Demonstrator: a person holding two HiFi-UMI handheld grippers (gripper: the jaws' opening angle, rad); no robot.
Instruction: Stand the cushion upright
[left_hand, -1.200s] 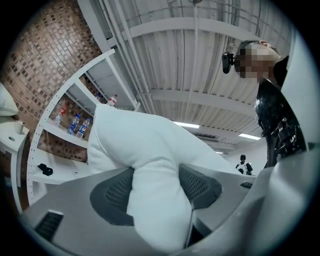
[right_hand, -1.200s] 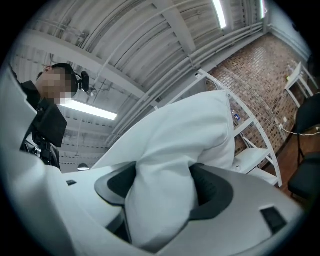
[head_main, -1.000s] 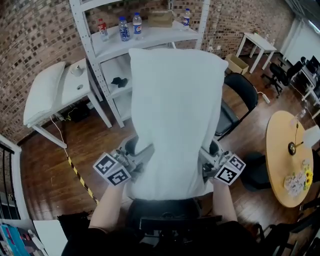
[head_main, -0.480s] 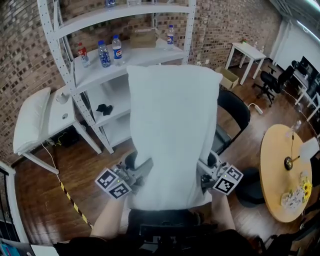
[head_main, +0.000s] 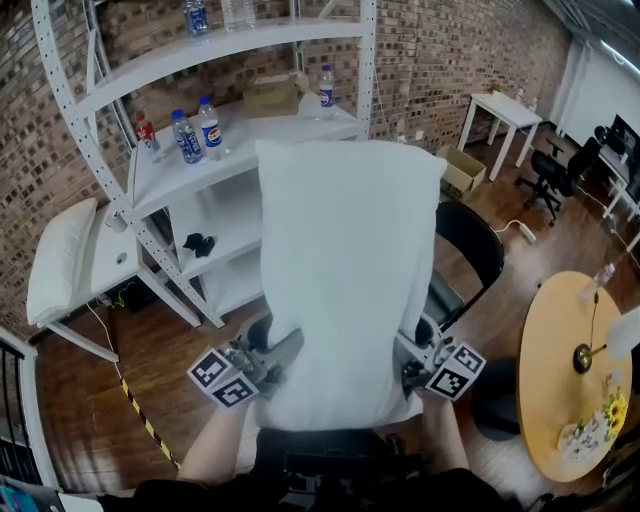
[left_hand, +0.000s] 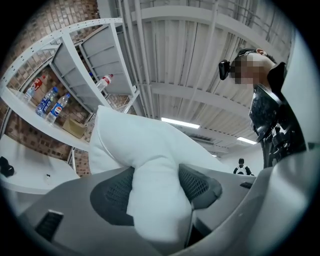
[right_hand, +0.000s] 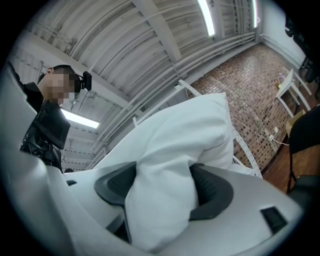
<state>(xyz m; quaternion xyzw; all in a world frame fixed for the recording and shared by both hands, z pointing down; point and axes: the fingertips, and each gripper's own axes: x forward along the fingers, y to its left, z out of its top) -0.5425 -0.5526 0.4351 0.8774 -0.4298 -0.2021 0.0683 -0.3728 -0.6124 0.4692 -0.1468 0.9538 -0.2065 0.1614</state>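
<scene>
Cushion: the white cushion (head_main: 345, 270) hangs in the air in front of the person, long side upright, and rests on nothing. Its top edge is level with the middle board of the shelf rack behind it. Its bottom edge is close to the person's body.
Left gripper: the left gripper (head_main: 285, 352) is at the lower left edge of the cushion. Its jaws are partly closed on a thick fold of the fabric. Both dark pads press into the fold, and the stuffing bulges out between them.
Right gripper: the right gripper (head_main: 405, 352) is at the lower right edge, level with the left one. Its jaws are also partly closed, and a bunched corner of the cushion is squeezed between the pads.
Shelf rack: the white shelf rack (head_main: 160, 165) stands against the brick wall, beyond the cushion. It carries several bottles (head_main: 208, 128) and a cardboard box (head_main: 270, 95).
Left side: a second cushion (head_main: 60, 262) lies flat on a small white tabletop (head_main: 125, 262) beside the rack.
Right side: a black chair (head_main: 470, 245) is partly hidden behind the held cushion. A round yellow tabletop (head_main: 550, 400) stands further right on the wooden floor (head_main: 90, 400).
</scene>
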